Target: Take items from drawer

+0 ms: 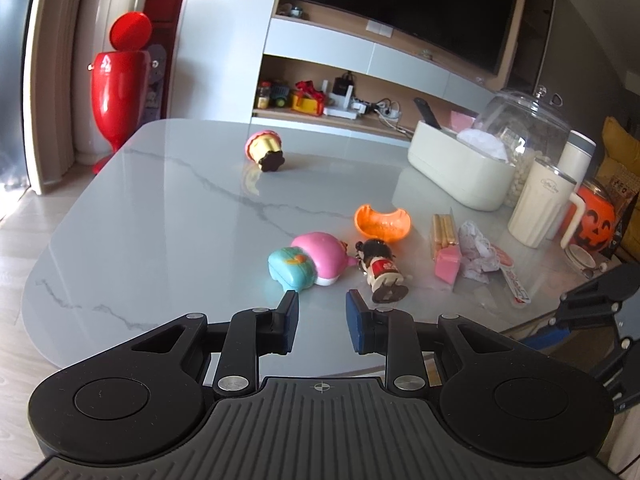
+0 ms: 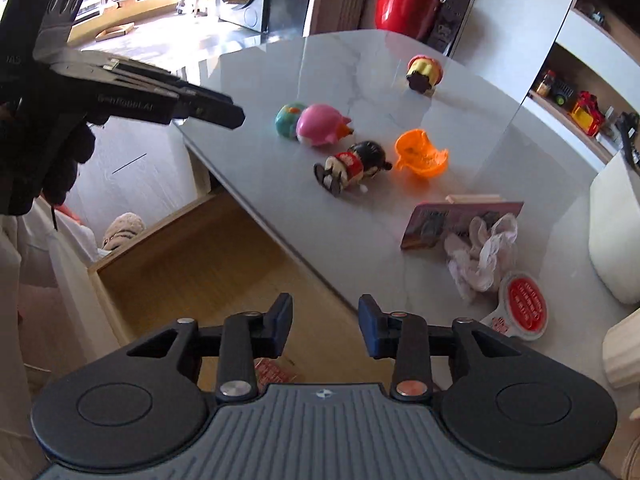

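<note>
Hovering low in the right wrist view, the right gripper (image 2: 322, 326) has its jaws parted with nothing between them, poised over the seam where the open drawer (image 2: 192, 256) meets the edge of the surface (image 2: 304, 216). The drawer's wooden floor fills the lower left of that frame; a red-printed packet (image 2: 276, 372) shows in it just behind the gripper's left finger. At lower right a round red-labelled lid (image 2: 524, 308) lies on the surface, with crumpled white paper (image 2: 484, 256) and a pink box (image 2: 460, 220) just above it.

Toward mid-frame the doll (image 2: 352, 166) lies on its side, the orange shell (image 2: 420, 154) just to its right, and the pink toy (image 2: 322, 124) touching the teal toy (image 2: 289, 120) to the upper left. Farther up, well apart from them, the cupcake toy (image 2: 423, 72) lies tipped over. At upper left the left gripper (image 2: 224, 114) reaches in from the side, held by a dark-gloved hand (image 2: 68, 160).

From the left wrist view, the left gripper (image 1: 322, 312) has its jaws released, a gap between the blue pads and nothing in them, just short of the doll (image 1: 380, 268) and teal toy (image 1: 286, 270). A cream box (image 1: 460, 168) and white cup (image 1: 540, 208) stand at right.
</note>
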Motion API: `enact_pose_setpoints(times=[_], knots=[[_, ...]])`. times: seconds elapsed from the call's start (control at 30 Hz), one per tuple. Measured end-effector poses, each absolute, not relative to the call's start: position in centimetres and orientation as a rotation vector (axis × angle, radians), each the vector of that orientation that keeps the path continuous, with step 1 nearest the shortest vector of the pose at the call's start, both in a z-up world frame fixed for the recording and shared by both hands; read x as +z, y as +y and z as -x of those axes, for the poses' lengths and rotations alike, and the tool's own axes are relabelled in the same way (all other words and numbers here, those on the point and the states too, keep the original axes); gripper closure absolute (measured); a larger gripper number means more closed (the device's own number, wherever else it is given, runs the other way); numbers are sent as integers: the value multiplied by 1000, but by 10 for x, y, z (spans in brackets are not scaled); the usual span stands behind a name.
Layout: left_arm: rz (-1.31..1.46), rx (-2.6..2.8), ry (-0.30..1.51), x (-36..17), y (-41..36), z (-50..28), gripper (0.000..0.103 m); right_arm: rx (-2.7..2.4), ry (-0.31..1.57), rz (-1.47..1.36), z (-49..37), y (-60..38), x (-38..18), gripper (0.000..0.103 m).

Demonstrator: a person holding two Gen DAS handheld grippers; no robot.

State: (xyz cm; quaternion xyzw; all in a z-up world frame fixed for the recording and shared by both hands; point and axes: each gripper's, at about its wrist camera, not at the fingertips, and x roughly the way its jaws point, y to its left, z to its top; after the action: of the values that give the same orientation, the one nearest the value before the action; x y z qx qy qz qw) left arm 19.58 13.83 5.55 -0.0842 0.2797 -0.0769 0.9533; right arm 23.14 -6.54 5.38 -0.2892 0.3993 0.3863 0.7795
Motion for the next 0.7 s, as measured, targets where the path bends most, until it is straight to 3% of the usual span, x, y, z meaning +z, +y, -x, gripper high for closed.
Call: enact_pose_setpoints(times=[0.2, 0.4, 0.7], knots=[[167, -217, 550, 57, 136, -192, 74, 858, 1134, 637, -230, -56, -21, 41], [-26, -368, 654, 47, 103, -178, 74, 686, 1434, 599, -249, -28, -83, 40], [-190, -451, 893, 3, 78, -160, 74, 613, 1620, 681, -262, -1, -111, 40]])
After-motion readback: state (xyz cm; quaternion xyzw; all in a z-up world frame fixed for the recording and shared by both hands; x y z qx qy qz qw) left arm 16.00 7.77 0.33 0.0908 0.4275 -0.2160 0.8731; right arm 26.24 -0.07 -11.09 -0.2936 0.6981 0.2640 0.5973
